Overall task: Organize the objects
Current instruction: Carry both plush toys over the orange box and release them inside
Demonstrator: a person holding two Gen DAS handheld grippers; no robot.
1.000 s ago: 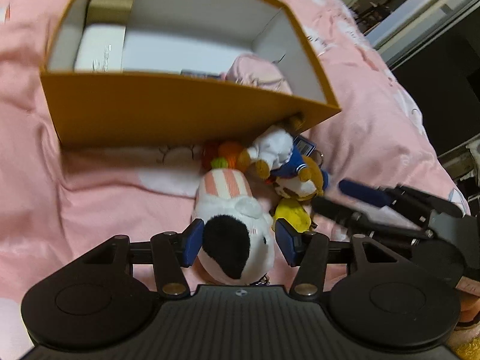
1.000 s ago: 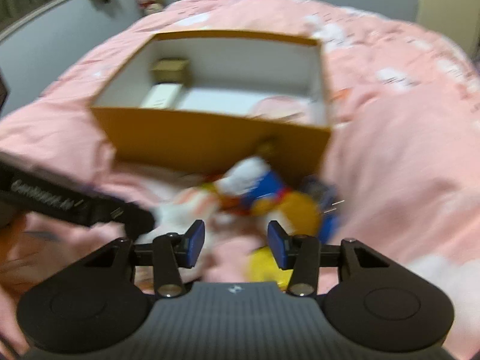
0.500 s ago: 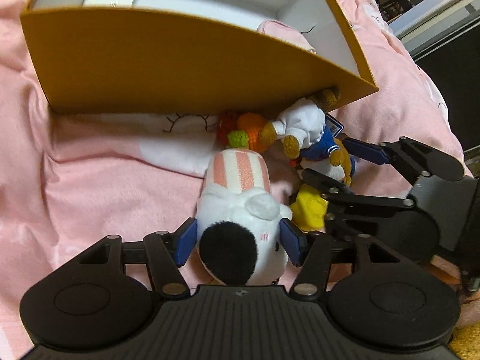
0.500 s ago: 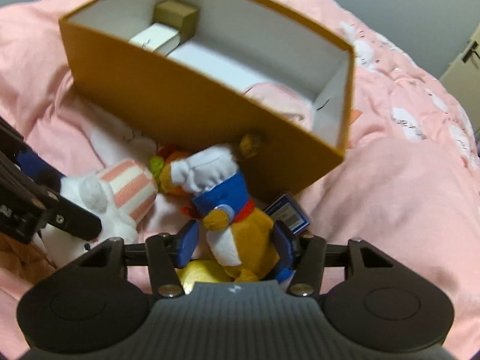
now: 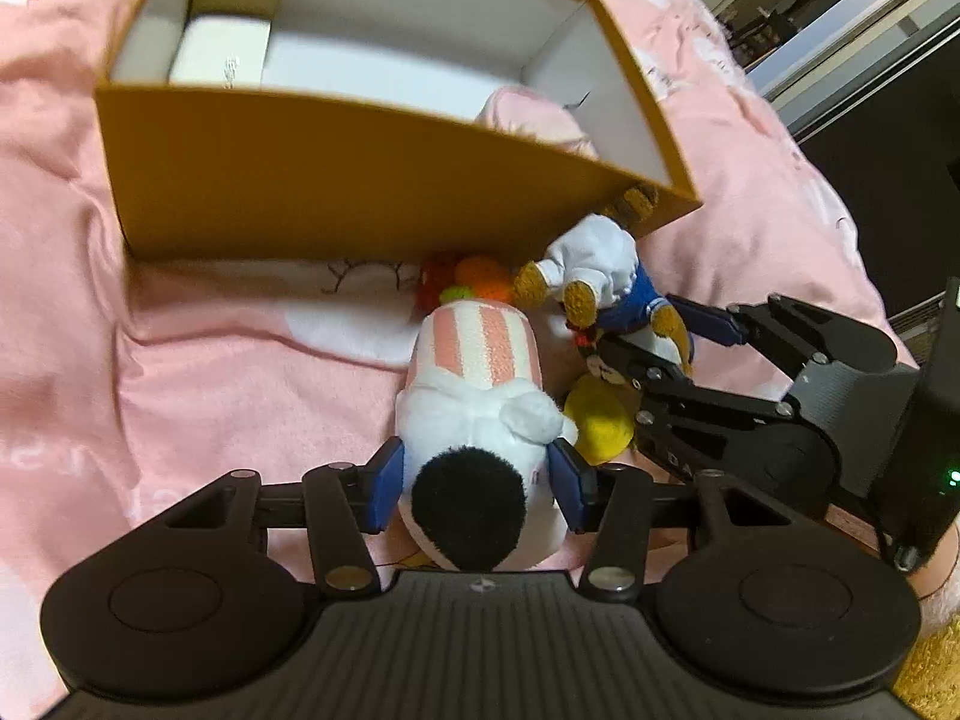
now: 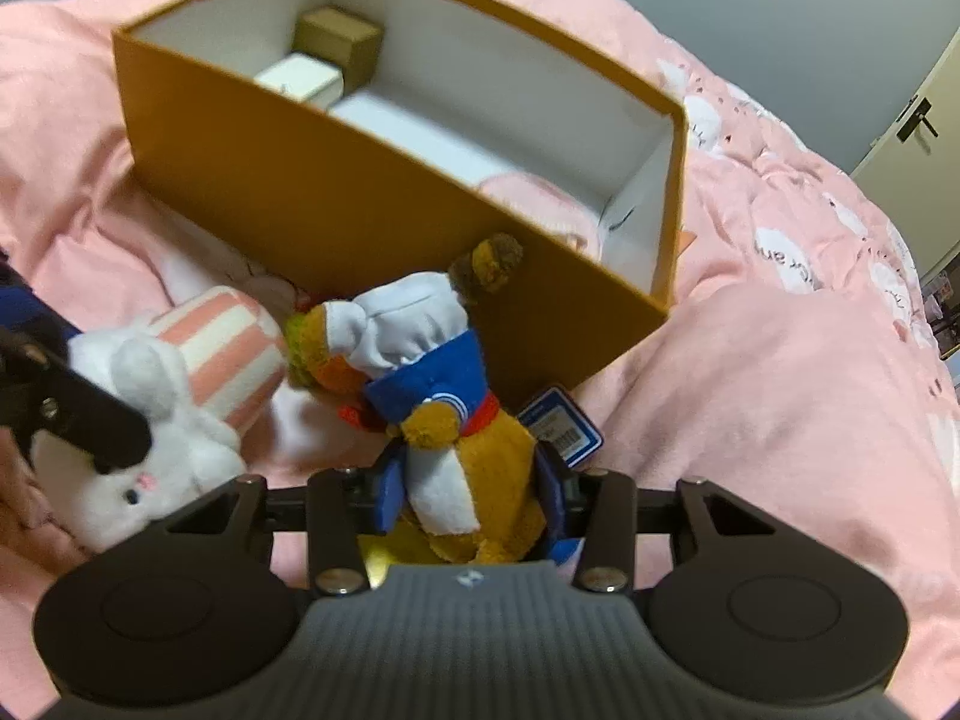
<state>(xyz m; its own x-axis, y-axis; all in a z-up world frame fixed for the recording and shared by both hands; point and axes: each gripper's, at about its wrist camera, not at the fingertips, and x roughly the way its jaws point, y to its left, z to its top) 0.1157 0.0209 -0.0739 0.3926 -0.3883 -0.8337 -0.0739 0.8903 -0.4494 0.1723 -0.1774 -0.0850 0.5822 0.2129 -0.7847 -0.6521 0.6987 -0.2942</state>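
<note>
Plush toys lie in a small heap on a pink bedspread [image 5: 198,372], just in front of the near wall of an open orange box [image 5: 336,180] with a white inside.

The left tool [image 5: 477,477] straddles the white plush rabbit [image 5: 480,420], whose striped pink-and-white body points toward the box. Its jaws are closing, and the blue pads [image 5: 384,480] sit against the rabbit's sides just behind its black-patched end. In the right wrist view the same rabbit [image 6: 150,420] lies on its side at the left, with a black finger of the left tool across it.

The right tool [image 6: 474,495] has its jaws closing on the brown plush bear [image 6: 474,468], which wears a blue and white sailor outfit; the pads [image 6: 390,492] press on the bear's lower body. The bear's head end reaches the box wall. A blue tag with a barcode [image 6: 564,432] lies just beside the bear on its right. A yellow plush piece [image 5: 600,420] and an orange and green one [image 5: 474,276] lie between the two toys, touching them.

Inside the box are a small brown carton [image 6: 342,45] in the far corner, a white carton [image 6: 300,78] next to it, and a pink soft item [image 6: 534,198] at the near right end.
</note>
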